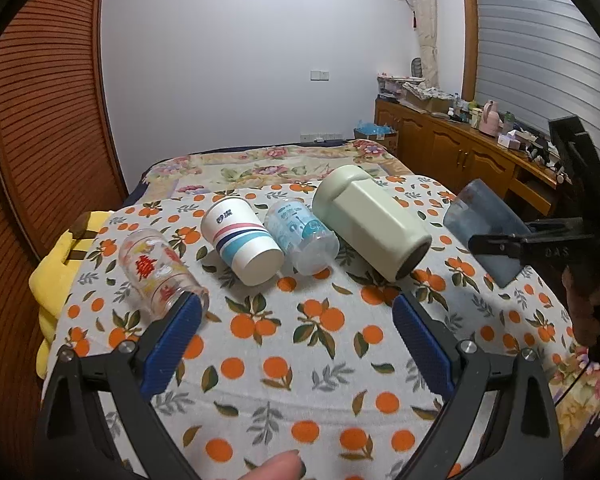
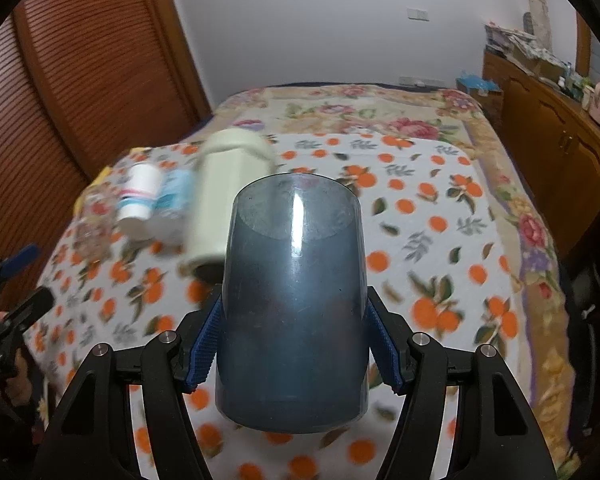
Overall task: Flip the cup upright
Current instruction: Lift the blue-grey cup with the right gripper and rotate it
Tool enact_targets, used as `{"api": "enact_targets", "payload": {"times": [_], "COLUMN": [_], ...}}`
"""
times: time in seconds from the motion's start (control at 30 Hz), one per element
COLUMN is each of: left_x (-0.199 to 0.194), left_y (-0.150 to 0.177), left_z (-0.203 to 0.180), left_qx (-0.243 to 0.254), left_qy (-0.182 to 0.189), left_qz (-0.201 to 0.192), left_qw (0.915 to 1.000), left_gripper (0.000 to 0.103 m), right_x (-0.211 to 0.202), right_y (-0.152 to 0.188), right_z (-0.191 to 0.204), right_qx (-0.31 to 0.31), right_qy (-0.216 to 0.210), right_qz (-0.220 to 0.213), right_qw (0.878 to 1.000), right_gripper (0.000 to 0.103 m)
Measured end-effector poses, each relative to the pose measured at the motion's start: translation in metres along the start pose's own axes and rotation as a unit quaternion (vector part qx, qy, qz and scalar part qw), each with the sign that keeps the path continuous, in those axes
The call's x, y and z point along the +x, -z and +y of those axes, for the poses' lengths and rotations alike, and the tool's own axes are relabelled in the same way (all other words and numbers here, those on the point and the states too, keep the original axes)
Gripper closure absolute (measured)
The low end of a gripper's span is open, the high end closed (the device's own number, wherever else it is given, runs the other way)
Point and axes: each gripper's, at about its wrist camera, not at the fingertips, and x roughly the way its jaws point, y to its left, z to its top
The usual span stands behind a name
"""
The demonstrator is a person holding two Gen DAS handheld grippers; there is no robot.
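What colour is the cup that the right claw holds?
The cup is a translucent smoky blue-grey; it shows best in the right wrist view.

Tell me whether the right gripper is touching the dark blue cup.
Touching. In the right wrist view the right gripper has both blue pads pressed against the sides of the blue cup, with no gap; the cup is held above the cloth.

Smoky blue translucent cup (image 2: 294, 304), tilted, lifted above the orange-print cloth (image 2: 440, 248).
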Motion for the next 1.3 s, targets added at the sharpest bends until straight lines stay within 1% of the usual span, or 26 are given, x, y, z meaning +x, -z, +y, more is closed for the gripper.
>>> {"api": "enact_targets", "payload": {"times": [0.2,0.33,0.5,0.93,1.07,1.3], "left_x": [-0.011,-0.013,-0.012,-0.012,-0.01,-0.006], "left_y": [0.008,0.014,0.021,0.028,0.028,0.028], "left_z": [0.009,0.014,0.022,0.035,0.036,0.033], "left_qx": [-0.012,-0.009,-0.016,-0.037,-0.039,-0.044], "left_qy": [-0.001,-0.015,-0.016,-0.005,-0.004,0.004], "left_qz": [0.006,0.01,0.014,0.018,0.019,0.025], "left_qw": [0.9999,0.9998,0.9997,0.9991,0.999,0.9987], "left_gripper": [0.006,0.006,0.006,0.006,0.006,0.006], "right_x": [0.0,0.018,0.038,0.057,0.055,0.04], "right_y": [0.022,0.031,0.037,0.043,0.041,0.039], "right_z": [0.038,0.06,0.076,0.093,0.095,0.092], "right_qx": [-0.017,-0.031,-0.034,-0.044,-0.045,-0.039], "right_qy": [-0.036,-0.052,-0.062,-0.062,-0.062,-0.064], "right_qz": [0.0,0.013,0.03,0.057,0.051,0.036], "right_qw": [0.999,0.998,0.997,0.995,0.996,0.997], "right_gripper": [0.036,0.036,0.036,0.035,0.035,0.031]}}
